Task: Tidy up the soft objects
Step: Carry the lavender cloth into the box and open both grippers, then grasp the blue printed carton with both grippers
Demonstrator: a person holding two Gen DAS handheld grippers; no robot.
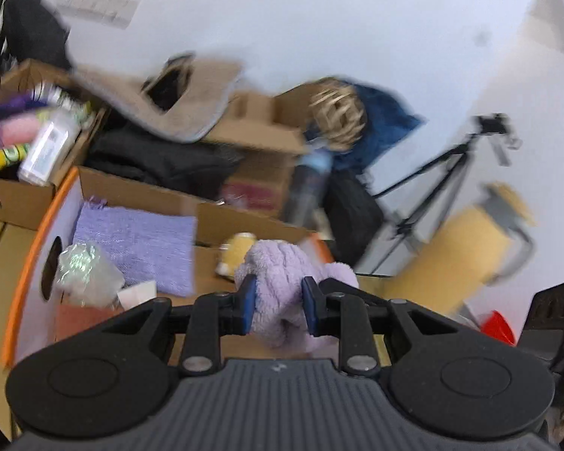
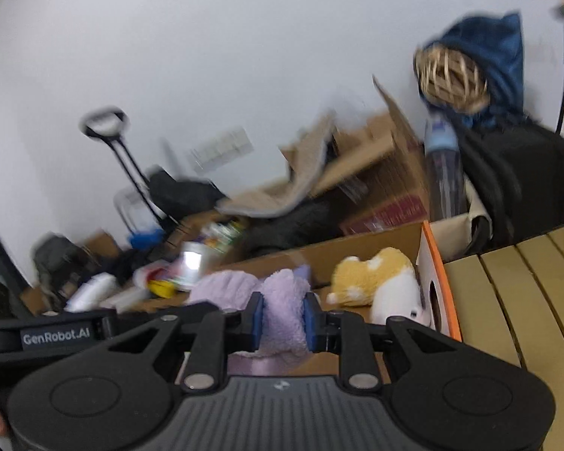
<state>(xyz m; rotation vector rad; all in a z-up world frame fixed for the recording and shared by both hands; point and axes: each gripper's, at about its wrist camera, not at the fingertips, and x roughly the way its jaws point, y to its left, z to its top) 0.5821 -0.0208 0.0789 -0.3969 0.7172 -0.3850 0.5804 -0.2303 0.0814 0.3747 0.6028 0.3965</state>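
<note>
A fluffy lilac towel (image 1: 282, 282) is bunched over the open cardboard box (image 1: 139, 191) with an orange rim. My left gripper (image 1: 276, 306) is shut on one end of it. My right gripper (image 2: 282, 317) is shut on the other end of the lilac towel (image 2: 282, 300). A yellow and white plush toy (image 2: 379, 282) lies in the box at its right end; in the left wrist view it (image 1: 237, 251) peeks out behind the towel. A purple shaggy mat (image 1: 139, 248) and a crinkled clear bag (image 1: 82, 267) lie in the box's left part.
A second box (image 1: 30, 143) of mixed items stands at the far left. Behind are more cardboard boxes (image 1: 259, 131), a beige cloth (image 1: 191, 97), black bags, a wicker ball (image 1: 338, 111), a blue cloth, a bottle (image 2: 441, 165) and a tripod (image 1: 443, 184). A slatted wooden surface (image 2: 519, 300) lies right.
</note>
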